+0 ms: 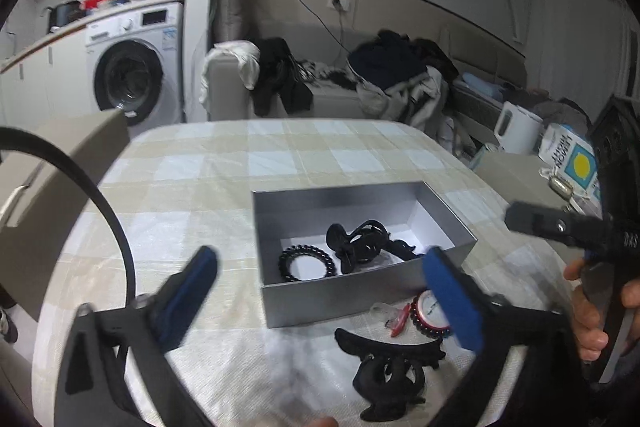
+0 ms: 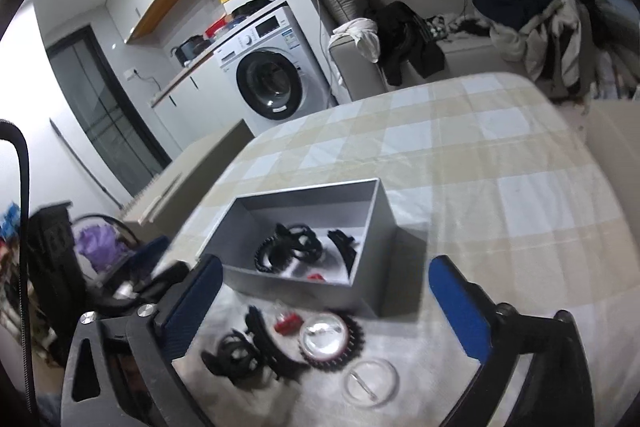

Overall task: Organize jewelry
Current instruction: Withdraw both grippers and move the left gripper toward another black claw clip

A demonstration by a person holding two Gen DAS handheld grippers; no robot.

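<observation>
A: While both jaws stand wide and empty, left gripper (image 1: 320, 291) and right gripper (image 2: 326, 303) hover just before the box (image 1: 340, 297).

B: Some clips are boxed. The claw clip (image 1: 390, 367) lies outside, before the box; next, close on it.

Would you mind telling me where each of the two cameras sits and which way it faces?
Left wrist: on the left gripper, angled down at the silver box and a black claw clip; own open fingers, right gripper, a hand show.
Right wrist: on the right gripper, looking down from the box's other side; own open fingers show.
Shared: box, checked tablecloth, washing machine.
</observation>
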